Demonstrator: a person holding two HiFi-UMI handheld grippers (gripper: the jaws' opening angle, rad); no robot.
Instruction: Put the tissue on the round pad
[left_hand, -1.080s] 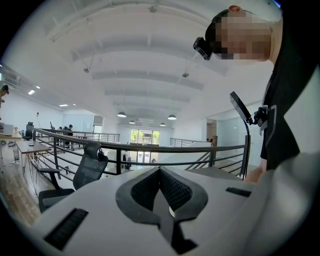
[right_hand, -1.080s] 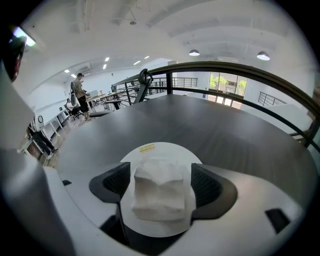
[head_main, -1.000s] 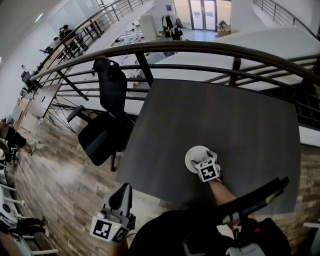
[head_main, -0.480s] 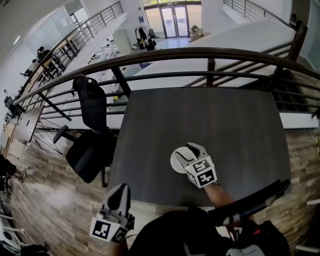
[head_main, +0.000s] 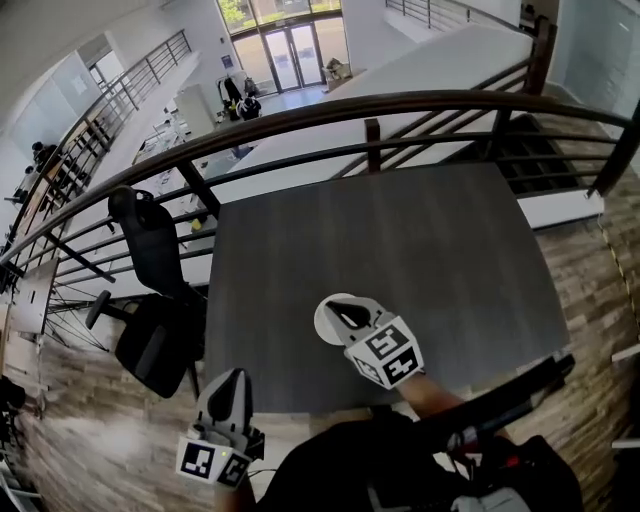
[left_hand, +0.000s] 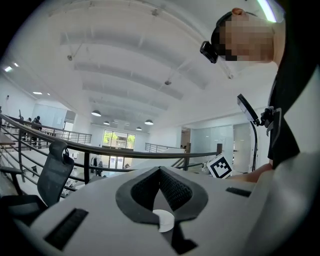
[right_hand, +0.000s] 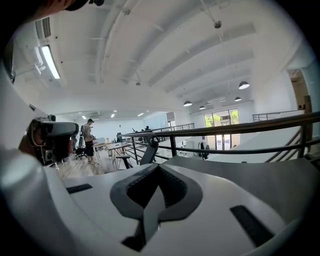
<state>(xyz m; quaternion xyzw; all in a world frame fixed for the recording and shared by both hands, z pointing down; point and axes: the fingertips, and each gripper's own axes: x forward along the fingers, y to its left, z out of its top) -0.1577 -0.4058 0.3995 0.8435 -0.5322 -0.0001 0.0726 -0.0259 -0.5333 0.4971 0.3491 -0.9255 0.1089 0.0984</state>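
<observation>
The white round pad (head_main: 328, 322) lies on the dark grey table (head_main: 420, 250), near its front edge. I cannot tell a tissue apart from the pad's white surface. My right gripper (head_main: 343, 308) hovers above the pad, raised and pointing away over the table. Its jaws have just been closing and now stand shut (right_hand: 159, 167) with nothing between them. My left gripper (head_main: 235, 374) hangs off the table's front left corner, above the floor. Its jaws are also shut (left_hand: 160, 170) and hold nothing. The right gripper's marker cube (left_hand: 221, 166) shows in the left gripper view.
A black office chair (head_main: 150, 290) stands left of the table. A dark curved railing (head_main: 400, 105) runs behind the table's far edge. A black bar (head_main: 500, 400) slants across the lower right beside the person's body. Wood floor (head_main: 590, 290) lies to the right.
The right gripper has lifted off the round pad and its jaws went from wide open to shut. The head view has swung, so the table sits further left. The left gripper barely shifted.
</observation>
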